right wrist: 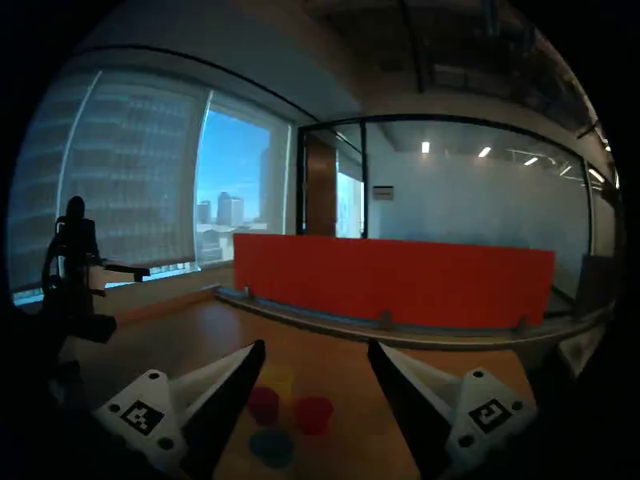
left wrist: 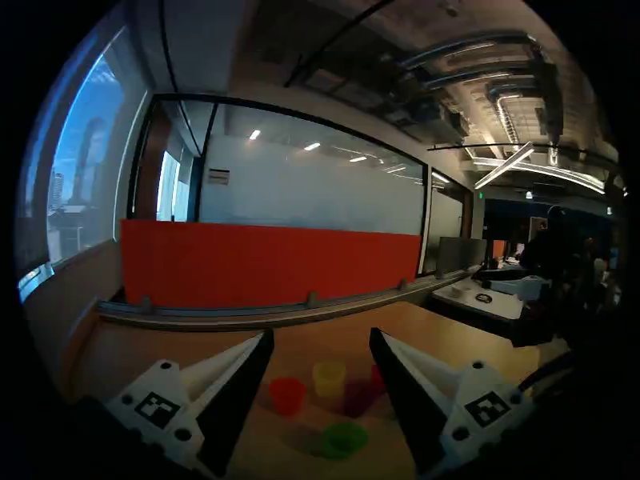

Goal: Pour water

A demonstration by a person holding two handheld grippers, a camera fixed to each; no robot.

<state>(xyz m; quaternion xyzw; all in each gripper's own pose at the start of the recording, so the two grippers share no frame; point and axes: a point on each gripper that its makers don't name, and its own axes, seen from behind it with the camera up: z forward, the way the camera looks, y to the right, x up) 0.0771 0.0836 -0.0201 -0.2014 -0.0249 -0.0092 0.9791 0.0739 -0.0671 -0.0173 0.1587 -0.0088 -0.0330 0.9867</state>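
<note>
Orange-red partition [left wrist: 268, 264] runs along the far edge of the wooden table [left wrist: 448, 328], and a frosted glass wall [left wrist: 320, 188] rises behind it.

The task's cups stand close together on the table. In the left gripper view 4 sit between the fingers: a red cup [left wrist: 286, 396], a yellow cup [left wrist: 329, 378] just behind it, a dark purple cup [left wrist: 360, 398] to their right and a green cup [left wrist: 344, 438] nearest the camera. The right gripper view has a yellow cup and a red cup too, with a magenta cup [right wrist: 262, 404] and a blue cup [right wrist: 272, 446]. Whether any cup holds water cannot be told.

The left gripper [left wrist: 321, 332] is spread wide and grasps nothing, hanging over the table short of the cups. The right gripper [right wrist: 316, 345] is likewise released and empty.

The left gripper view takes in ceiling pipes [left wrist: 480, 48], a strip light [left wrist: 504, 166], a white desk [left wrist: 488, 300] and the dark figure of a person [left wrist: 552, 252] at the right. The right gripper view takes in tall windows [right wrist: 232, 184] with a city skyline and blue sky, and a black stand [right wrist: 72, 264] at the left.

A small sign [left wrist: 218, 177] hangs on the glass wall, too small to read. Each finger bears a black-and-white square marker [left wrist: 156, 408] without letters.
</note>
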